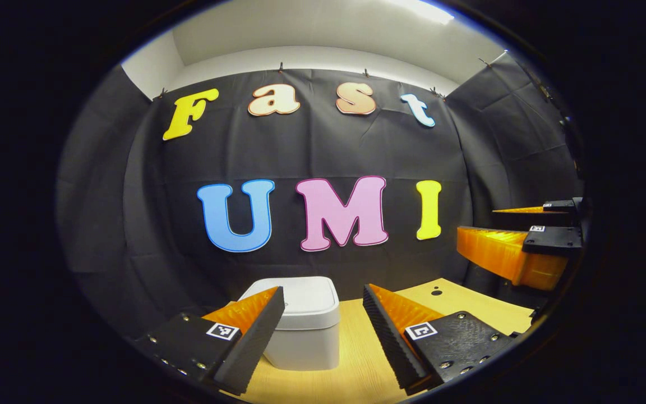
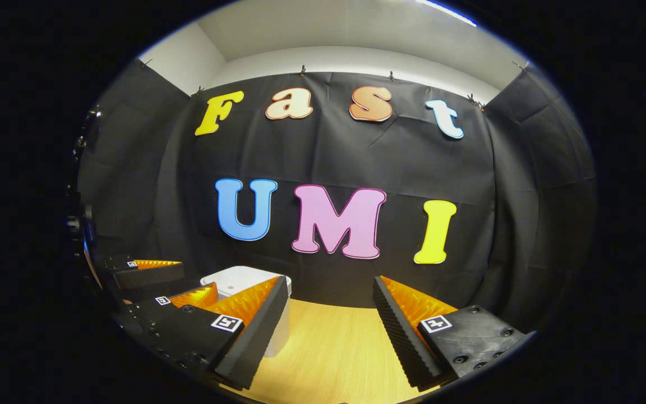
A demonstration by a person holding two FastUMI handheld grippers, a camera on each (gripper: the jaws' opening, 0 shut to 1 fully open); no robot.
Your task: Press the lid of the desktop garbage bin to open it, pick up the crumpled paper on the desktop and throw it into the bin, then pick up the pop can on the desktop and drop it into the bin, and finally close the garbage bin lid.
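A white garbage bin with its lid down stands on the wooden desktop, straight ahead of my left gripper. That gripper is open and holds nothing. Off at the right edge of the left gripper view, the right gripper hangs above the desk. In the right gripper view the bin sits to the left, partly behind my right gripper's own left finger. My right gripper is open and empty. The left gripper shows at the far left.
The black cloth wall closes the booth behind and on both sides of the desk. A small dark hole marks the desktop toward the far right corner. Bare wood stretches in front of the right gripper.
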